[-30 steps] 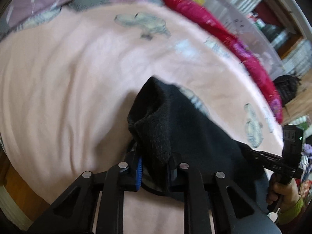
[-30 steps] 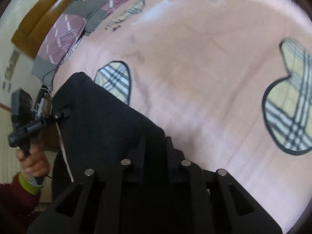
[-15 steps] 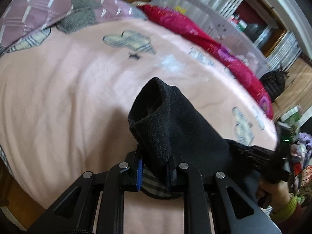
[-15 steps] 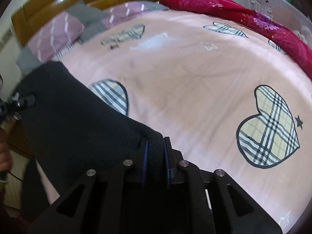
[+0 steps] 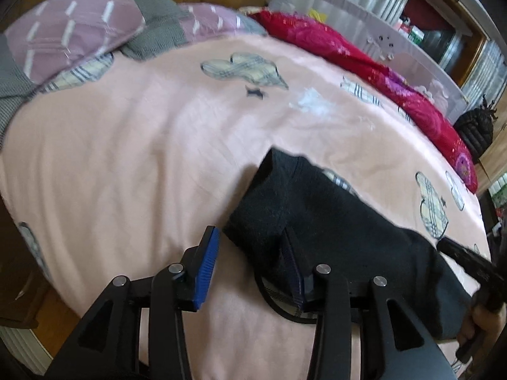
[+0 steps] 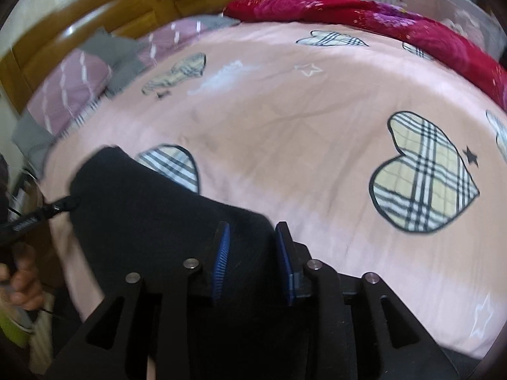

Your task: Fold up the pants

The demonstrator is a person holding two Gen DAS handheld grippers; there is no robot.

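Black pants [image 5: 323,228] lie on the near edge of a pink bed sheet [image 5: 133,145] with plaid hearts. My left gripper [image 5: 250,262] is open; one corner of the pants lies between its blue pads, loose against the right one. In the right wrist view the pants [image 6: 152,221] spread from lower middle to the left. My right gripper [image 6: 252,253] is open, its pads apart on either side of the other corner of the cloth. Each gripper shows at the edge of the other's view, the left one [image 6: 47,210] and the right one [image 5: 465,259].
Purple and grey pillows [image 5: 73,31] lie at the head of the bed by a wooden headboard [image 6: 104,28]. A red flowered quilt [image 5: 364,63] runs along the far side, against a pale bed rail [image 5: 348,9]. The bed's near edge drops to a wooden floor [image 5: 54,326].
Both grippers have lowered the pants onto the bed and opened. The cloth, pinched and held up before, now rests on the sheet.
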